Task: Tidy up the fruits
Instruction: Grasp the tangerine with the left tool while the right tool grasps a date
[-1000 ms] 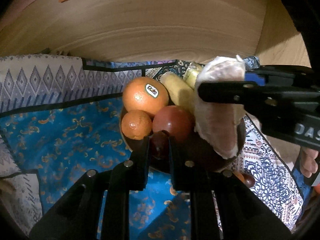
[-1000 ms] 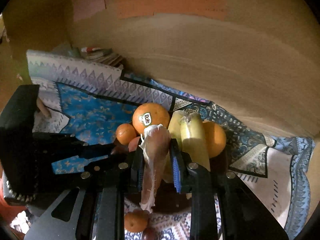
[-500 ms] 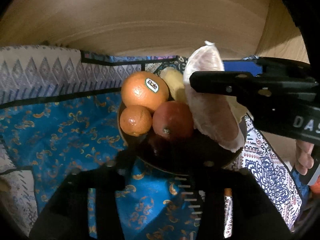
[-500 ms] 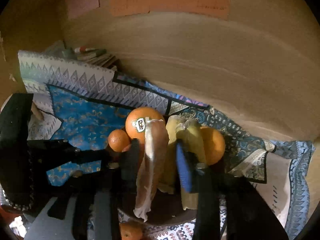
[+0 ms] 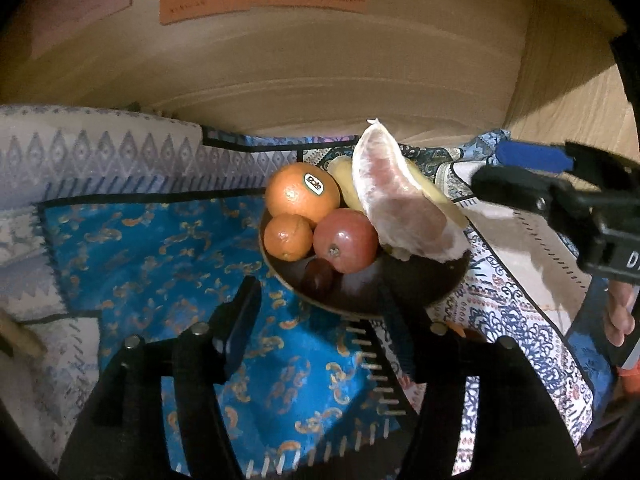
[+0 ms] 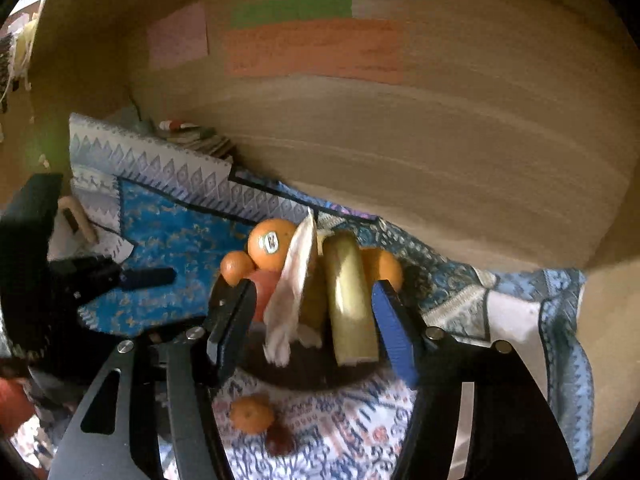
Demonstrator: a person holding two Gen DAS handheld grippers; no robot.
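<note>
A dark bowl (image 5: 424,280) holds a large stickered orange (image 5: 302,196), a small orange (image 5: 288,237), a red apple (image 5: 346,240), a dark red fruit (image 5: 318,278), bananas (image 6: 350,300) and a peeled pomelo wedge (image 5: 400,204) leaning on the pile. My left gripper (image 5: 320,312) is open and empty in front of the bowl. My right gripper (image 6: 314,316) is open just behind the bowl (image 6: 312,372), apart from the wedge (image 6: 294,280). Another orange (image 6: 386,268) sits behind the bananas.
A patterned blue and white cloth (image 5: 160,260) covers the table. A small orange (image 6: 252,416) and a dark fruit (image 6: 280,440) lie on the cloth in front of the bowl. A wooden wall (image 6: 400,140) rises close behind. Books (image 6: 192,136) lie at the back left.
My left gripper let go of the dark red fruit in the bowl, opened and drew back. My right gripper released the pomelo wedge onto the pile, opened and pulled away.
</note>
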